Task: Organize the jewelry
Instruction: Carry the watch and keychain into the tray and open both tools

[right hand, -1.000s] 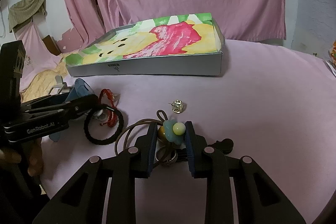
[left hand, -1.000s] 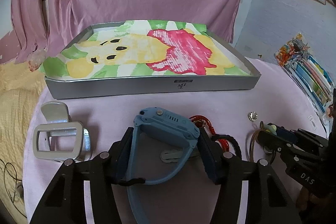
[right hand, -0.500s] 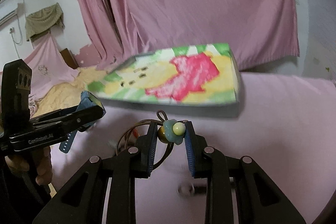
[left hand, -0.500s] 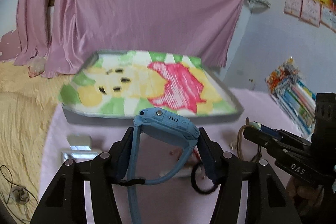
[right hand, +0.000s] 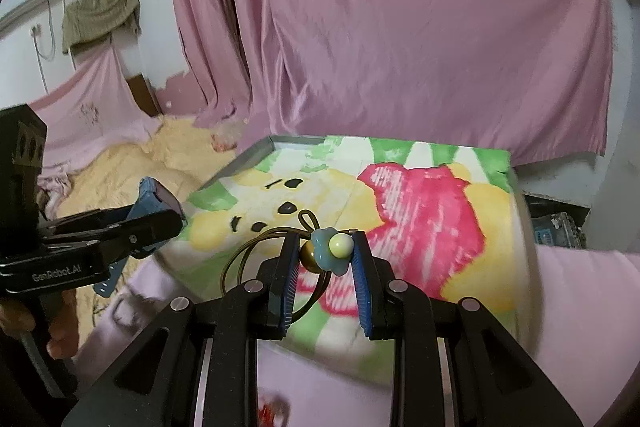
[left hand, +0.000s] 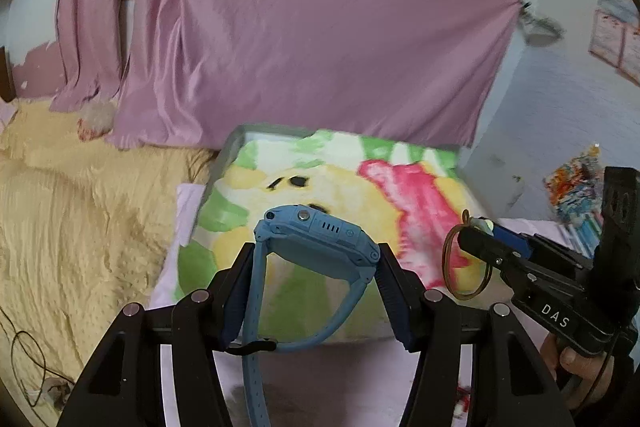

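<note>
The left tongs [left hand: 316,263] clench a blue watch [left hand: 316,239] above the near edge of the grey tray [right hand: 256,153], whose painted lining lies bare. Beside them the right tongs [right hand: 325,253] grip a hair tie [right hand: 332,251]. Only the right view shows the tray's far right rim.

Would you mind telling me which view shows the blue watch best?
The left wrist view: the blue watch sits centered between the left gripper fingers, strap looping below. The right wrist view shows only an edge, mostly hidden.
</note>
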Motion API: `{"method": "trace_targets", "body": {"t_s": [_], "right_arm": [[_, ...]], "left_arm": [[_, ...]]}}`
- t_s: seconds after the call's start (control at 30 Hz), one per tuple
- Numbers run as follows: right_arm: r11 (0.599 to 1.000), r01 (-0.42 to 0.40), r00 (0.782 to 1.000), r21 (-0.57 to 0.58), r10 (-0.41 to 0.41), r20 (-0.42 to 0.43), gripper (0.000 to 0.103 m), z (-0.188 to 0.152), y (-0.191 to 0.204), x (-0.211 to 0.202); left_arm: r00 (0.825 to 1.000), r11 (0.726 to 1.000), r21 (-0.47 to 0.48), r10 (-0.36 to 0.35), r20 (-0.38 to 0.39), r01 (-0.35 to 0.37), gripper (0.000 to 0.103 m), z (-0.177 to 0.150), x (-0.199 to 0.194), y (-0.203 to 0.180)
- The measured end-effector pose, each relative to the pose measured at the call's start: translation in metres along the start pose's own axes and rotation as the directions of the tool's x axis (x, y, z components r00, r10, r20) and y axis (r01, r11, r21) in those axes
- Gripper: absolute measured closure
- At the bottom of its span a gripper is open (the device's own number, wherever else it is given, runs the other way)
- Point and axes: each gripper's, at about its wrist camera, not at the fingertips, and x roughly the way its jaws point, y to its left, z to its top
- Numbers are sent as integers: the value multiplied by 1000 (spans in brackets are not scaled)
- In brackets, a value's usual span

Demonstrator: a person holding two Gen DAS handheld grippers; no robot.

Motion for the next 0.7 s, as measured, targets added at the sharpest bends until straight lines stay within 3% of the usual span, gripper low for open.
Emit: {"method": "trace_targets", "body": {"t_s": [0.4, 0.7], "right_arm": [[1000, 16, 987, 9, -14, -160, 80, -11, -2, 64], [1000, 20, 979, 1, -20, -205, 80, -18, -1, 76]], "left_arm": [[987, 998, 55, 45, -157, -37, 47, 4, 51, 4], [980, 993, 89, 87, -178, -72, 46, 2, 62, 4]]}}
